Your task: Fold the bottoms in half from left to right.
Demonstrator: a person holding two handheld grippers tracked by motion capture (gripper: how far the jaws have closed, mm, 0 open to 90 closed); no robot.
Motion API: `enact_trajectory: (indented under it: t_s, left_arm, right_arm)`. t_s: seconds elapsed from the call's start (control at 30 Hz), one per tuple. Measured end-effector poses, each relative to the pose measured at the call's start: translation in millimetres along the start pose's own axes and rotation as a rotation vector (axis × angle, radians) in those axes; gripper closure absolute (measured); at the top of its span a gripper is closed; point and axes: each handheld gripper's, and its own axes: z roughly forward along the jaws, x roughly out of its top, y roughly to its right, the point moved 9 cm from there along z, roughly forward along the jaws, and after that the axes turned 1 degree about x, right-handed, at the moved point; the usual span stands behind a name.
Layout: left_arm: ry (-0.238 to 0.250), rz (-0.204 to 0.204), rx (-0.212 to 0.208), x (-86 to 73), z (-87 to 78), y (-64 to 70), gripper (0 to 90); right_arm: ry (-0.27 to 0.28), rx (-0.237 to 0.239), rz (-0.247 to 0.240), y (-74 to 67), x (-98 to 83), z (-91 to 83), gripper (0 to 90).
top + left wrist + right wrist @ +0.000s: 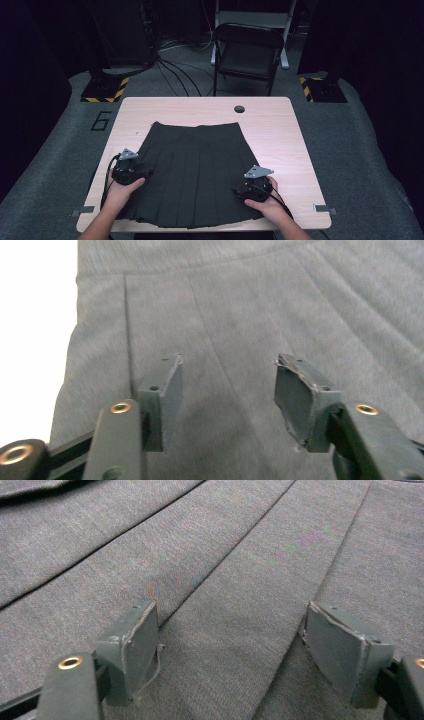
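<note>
A dark pleated skirt (pixel 192 170) lies flat on the light wooden table (pixel 285 135), waistband at the far side and hem toward the person. My left gripper (pixel 145 173) sits over the skirt's left edge, held by the person's left hand. In the left gripper view the skirt (pixel 250 305) lies under my left gripper (pixel 227 385), whose jaws stand apart with nothing between the pads. My right gripper (pixel 238 190) rests low over the skirt's right part near the hem. In the right gripper view my right gripper (pixel 232 635) is open wide above the pleats of the skirt (pixel 240 555).
The table has a round cable hole (pixel 239 109) near its far edge. A black folding chair (pixel 247 50) stands behind the table, with cables (pixel 175 70) on the floor beside it. Bare tabletop shows to the right of the skirt and beyond it.
</note>
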Motion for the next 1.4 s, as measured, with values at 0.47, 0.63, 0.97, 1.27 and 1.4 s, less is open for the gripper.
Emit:
enact_trajectory:
  t_s: [0.47,0.63,0.97,1.27,1.4]
  left_arm:
    - [0.061,-0.091,0.077,-1.7,-16.6,-41.4,52.8]
    - [0.056,-0.128,0.118,-16.9,-20.5,-65.0,52.8]
    - [0.066,-0.191,0.144,-25.5,-17.5,-80.2,53.4]
    - [0.08,-0.18,0.114,-23.7,-7.7,-77.2,56.9]
    - [0.079,-0.178,0.138,-25.1,-4.3,-79.1,55.9]
  right_arm:
    - [0.001,0.001,0.005,-0.4,-0.4,-0.1,21.8]
    - [0.001,0.002,0.005,-0.4,-0.4,-0.1,21.8]
    - [0.004,0.001,0.005,-0.3,-0.2,0.1,21.8]
    - [0.005,0.001,0.005,-0.3,-0.2,0.1,21.8]
    - [0.005,0.002,0.005,-0.4,-0.2,0.1,21.8]
